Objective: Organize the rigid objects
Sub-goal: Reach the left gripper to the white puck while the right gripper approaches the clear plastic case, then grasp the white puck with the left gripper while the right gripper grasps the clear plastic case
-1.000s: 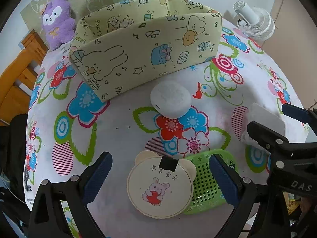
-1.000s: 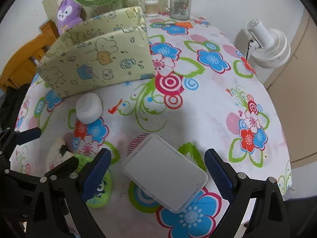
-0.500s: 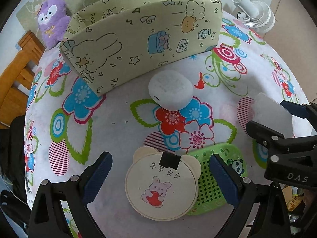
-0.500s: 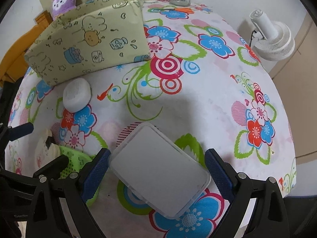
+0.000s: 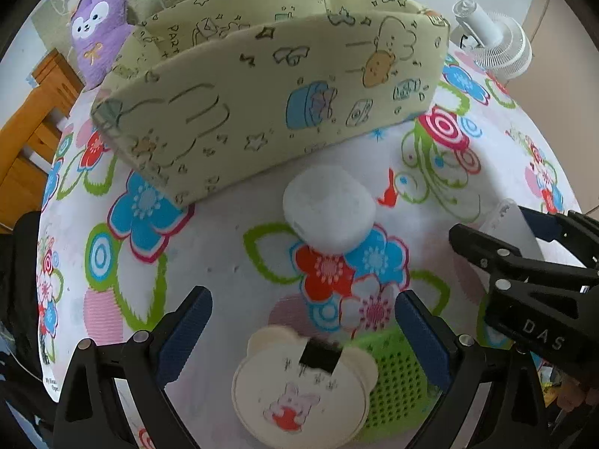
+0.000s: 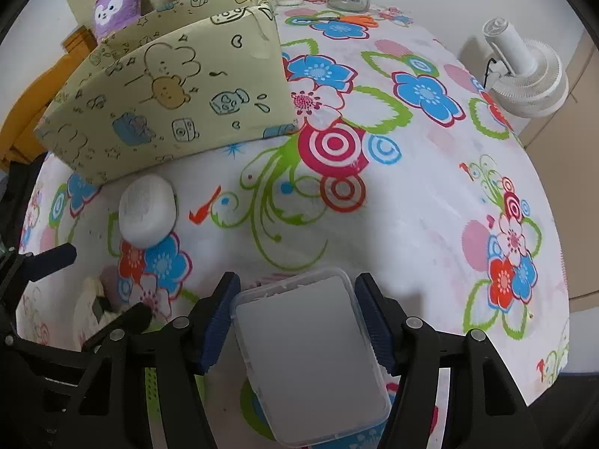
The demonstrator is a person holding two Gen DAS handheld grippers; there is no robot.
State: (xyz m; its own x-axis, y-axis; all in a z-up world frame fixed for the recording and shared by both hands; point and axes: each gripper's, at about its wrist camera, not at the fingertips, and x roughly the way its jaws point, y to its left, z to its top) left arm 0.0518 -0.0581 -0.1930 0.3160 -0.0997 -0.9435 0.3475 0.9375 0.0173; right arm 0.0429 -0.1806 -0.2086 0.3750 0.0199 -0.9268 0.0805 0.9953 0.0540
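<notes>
Closing on the clear plastic box (image 6: pixel 307 359) lying flat on the worktop (image 6: pixel 411 224), the right gripper (image 6: pixel 299 321) pinches its long sides, which look stiff, light and slippery.

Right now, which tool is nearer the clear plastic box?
Right. The right tool is closing on the clear plastic box, pads against its long sides. The left tool hangs open over the bear-shaped card, apart from the box.
</notes>
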